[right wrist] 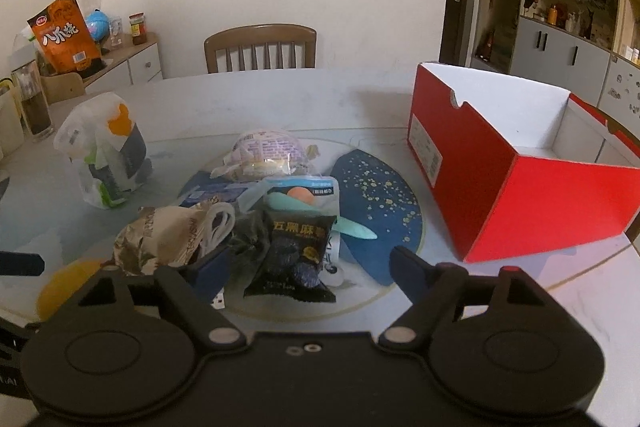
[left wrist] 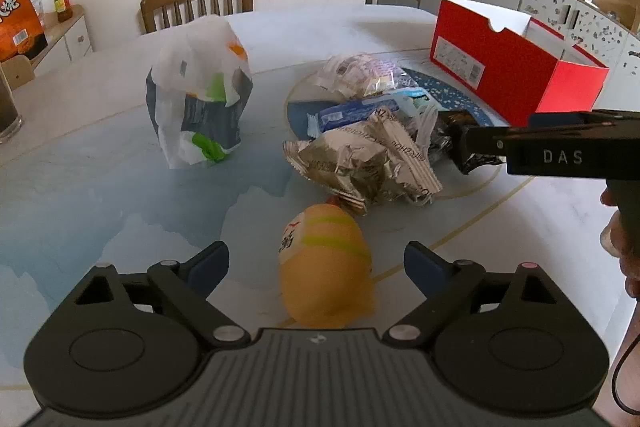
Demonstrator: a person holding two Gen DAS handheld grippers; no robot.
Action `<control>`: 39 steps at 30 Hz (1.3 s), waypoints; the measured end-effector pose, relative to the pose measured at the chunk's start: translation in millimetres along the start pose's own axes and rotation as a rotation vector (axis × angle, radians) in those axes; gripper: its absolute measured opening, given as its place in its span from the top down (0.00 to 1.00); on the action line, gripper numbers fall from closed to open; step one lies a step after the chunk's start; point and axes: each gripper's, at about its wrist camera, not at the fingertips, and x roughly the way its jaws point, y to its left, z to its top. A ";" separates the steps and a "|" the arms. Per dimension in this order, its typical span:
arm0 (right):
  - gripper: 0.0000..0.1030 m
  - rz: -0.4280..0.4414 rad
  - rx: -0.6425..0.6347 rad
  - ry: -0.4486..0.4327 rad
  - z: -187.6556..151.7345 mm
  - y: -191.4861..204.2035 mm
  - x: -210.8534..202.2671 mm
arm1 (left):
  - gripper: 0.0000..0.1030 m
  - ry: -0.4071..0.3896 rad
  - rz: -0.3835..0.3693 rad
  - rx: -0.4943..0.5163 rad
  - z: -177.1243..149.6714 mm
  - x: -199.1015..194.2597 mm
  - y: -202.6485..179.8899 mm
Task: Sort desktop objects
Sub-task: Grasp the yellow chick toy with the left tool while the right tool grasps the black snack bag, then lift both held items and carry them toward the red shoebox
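A yellow plush toy [left wrist: 326, 267] with green stripes lies on the table between the open fingers of my left gripper [left wrist: 316, 267], not gripped; it also shows in the right wrist view [right wrist: 66, 285]. My right gripper [right wrist: 310, 267] is open around a black snack packet [right wrist: 298, 259] at the front of a pile of wrappers: a silver foil bag [left wrist: 360, 163], a blue packet [left wrist: 360, 113], a white cable [right wrist: 218, 227]. The right gripper also shows in the left wrist view [left wrist: 472, 147], reaching into the pile. An open red shoebox [right wrist: 516, 187] stands to the right, seemingly empty.
A white plastic bag [left wrist: 200, 95] with packets inside stands left of the pile. A dark blue round mat [right wrist: 380, 203] lies under the pile. A wooden chair [right wrist: 260, 47] stands behind the table. A glass [right wrist: 34, 107] stands at the far left.
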 end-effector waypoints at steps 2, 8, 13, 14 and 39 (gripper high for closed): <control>0.20 -0.004 0.000 0.002 0.2 -0.6 3.8 | 0.14 0.007 0.002 -0.003 -0.4 3.3 0.6; 0.29 -0.005 -0.011 0.019 1.5 -0.2 15.3 | 0.28 0.022 0.009 -0.004 -0.9 8.8 0.9; 0.39 0.000 -0.017 0.035 1.6 0.4 21.8 | 0.39 0.034 0.009 -0.003 -1.0 11.7 1.7; 0.40 0.002 -0.017 0.039 1.7 0.6 22.8 | 0.42 0.034 0.009 -0.002 -0.8 12.0 1.5; 0.66 0.044 -0.001 0.080 5.9 4.6 31.0 | 0.56 0.035 -0.038 -0.011 4.5 12.6 3.8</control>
